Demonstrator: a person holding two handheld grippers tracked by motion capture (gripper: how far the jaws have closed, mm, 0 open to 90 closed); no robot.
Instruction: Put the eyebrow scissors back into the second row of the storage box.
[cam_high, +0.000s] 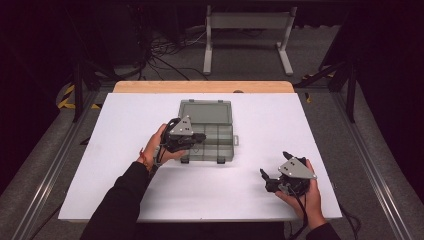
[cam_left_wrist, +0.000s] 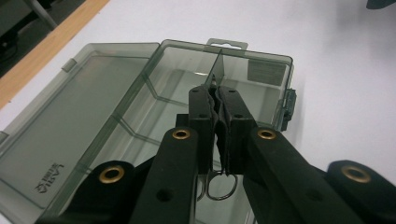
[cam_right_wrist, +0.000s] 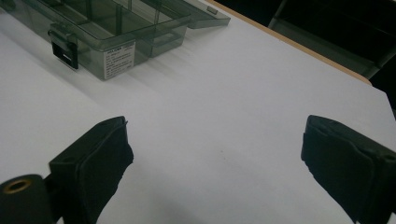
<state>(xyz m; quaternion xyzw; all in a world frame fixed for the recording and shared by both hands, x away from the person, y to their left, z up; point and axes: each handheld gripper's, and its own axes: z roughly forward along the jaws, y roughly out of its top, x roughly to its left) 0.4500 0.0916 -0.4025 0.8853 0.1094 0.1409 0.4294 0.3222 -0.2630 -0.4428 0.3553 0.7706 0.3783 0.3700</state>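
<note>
**Left claw clamped on a divider above the open organiser box**

On the white table (cam_high: 125, 165), a grey translucent organiser box (cam_high: 220, 145) is seen lying open just left of centre, its lid (cam_high: 205, 111) folded flat toward the far edge. In the high view, the left claw (cam_high: 196, 142) is held over the near left part of the box, gripped by the left hand (cam_high: 157, 147), whose dark sleeve (cam_high: 120, 200) enters from the bottom edge.

In the left gripper view, the left claw (cam_left_wrist: 215, 93) is shown pressed together on a thin translucent divider plate (cam_left_wrist: 220, 70), which stands upright between the jaws above the box's interior. A small metal wire loop (cam_left_wrist: 219, 186) is seen hanging low between the jaws; what it is attached to cannot be told. Fixed partitions are visible inside the box, and a label (cam_left_wrist: 266, 72) is seen through its far wall.

The right claw (cam_high: 267, 177) is held by the right hand (cam_high: 310, 195) near the table's near right corner, well apart from the box. In the right gripper view its jaws are spread wide over bare table surface, nothing lying between them, and the box (cam_right_wrist: 116, 28) is seen farther off at upper left, with its latch (cam_right_wrist: 63, 49) and a printed label (cam_right_wrist: 119, 58) on the facing wall.
</note>
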